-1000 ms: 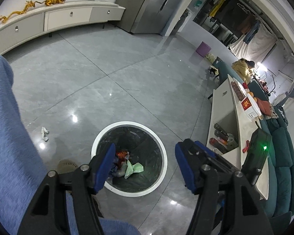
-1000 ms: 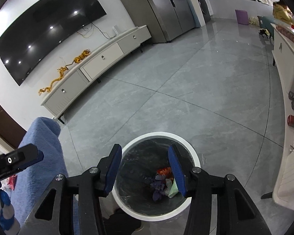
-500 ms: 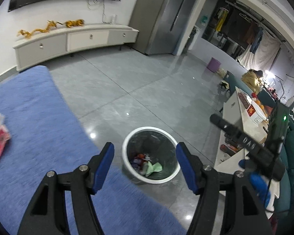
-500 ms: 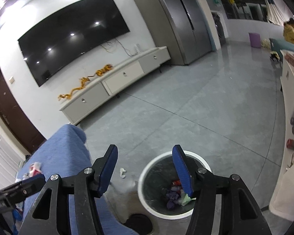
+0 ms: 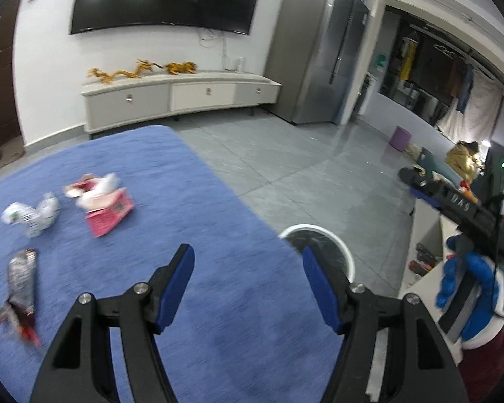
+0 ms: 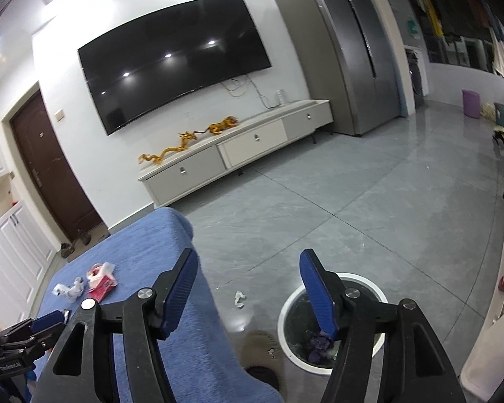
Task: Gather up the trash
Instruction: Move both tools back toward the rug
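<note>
My left gripper (image 5: 248, 285) is open and empty above the blue blanket (image 5: 171, 201). On the blanket lie a pink tissue box (image 5: 109, 210), a crumpled white wrapper (image 5: 32, 215) and a dark snack wrapper (image 5: 22, 280). The white-rimmed trash bin (image 5: 322, 245) stands on the floor past the blanket's right edge. My right gripper (image 6: 248, 283) is open and empty, above the floor between the blanket (image 6: 144, 255) and the bin (image 6: 332, 329), which holds trash. The tissue box (image 6: 100, 282) and white wrapper (image 6: 69, 288) show at left.
A small white scrap (image 6: 239, 299) lies on the grey floor near the bin. A TV cabinet (image 5: 178, 97) and fridge (image 5: 319, 53) stand along the far wall. A white table (image 5: 426, 245) with bottles is at right. A slipper (image 6: 258, 349) lies beside the bin.
Both grippers have lifted and tilted up away from the bin. The left one has swung left over the blanket, bringing the trash on it into view.
</note>
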`<control>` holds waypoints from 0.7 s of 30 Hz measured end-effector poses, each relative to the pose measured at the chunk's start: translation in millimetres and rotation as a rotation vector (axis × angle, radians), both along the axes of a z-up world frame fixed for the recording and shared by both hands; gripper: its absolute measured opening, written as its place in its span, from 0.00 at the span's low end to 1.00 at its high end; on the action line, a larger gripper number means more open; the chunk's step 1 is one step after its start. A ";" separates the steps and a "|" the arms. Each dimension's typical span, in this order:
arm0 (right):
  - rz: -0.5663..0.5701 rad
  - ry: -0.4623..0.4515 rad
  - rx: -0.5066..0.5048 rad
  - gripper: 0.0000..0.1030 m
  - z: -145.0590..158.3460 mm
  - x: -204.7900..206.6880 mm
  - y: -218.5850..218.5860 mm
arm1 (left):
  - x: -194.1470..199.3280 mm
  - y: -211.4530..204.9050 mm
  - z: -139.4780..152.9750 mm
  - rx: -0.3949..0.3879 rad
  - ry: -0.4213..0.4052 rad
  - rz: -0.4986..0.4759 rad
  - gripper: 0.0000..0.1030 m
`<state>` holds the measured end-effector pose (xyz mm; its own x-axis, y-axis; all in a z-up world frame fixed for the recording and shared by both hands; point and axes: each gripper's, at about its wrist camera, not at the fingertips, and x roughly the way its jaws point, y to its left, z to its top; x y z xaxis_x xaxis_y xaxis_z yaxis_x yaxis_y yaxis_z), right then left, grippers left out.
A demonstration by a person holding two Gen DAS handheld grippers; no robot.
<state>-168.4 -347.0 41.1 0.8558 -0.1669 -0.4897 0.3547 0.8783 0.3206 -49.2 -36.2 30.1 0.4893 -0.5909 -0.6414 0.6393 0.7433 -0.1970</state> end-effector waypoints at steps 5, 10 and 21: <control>0.041 0.007 -0.037 0.65 5.1 8.3 19.1 | -9.9 62.3 -9.6 0.028 -0.054 0.108 0.65; 0.065 0.027 -0.053 0.66 3.5 18.4 33.9 | -5.3 133.2 -26.1 0.058 -0.062 0.265 0.66; 0.158 0.096 -0.103 0.66 -8.8 45.2 73.1 | 13.1 213.7 -56.6 0.055 0.006 0.431 0.66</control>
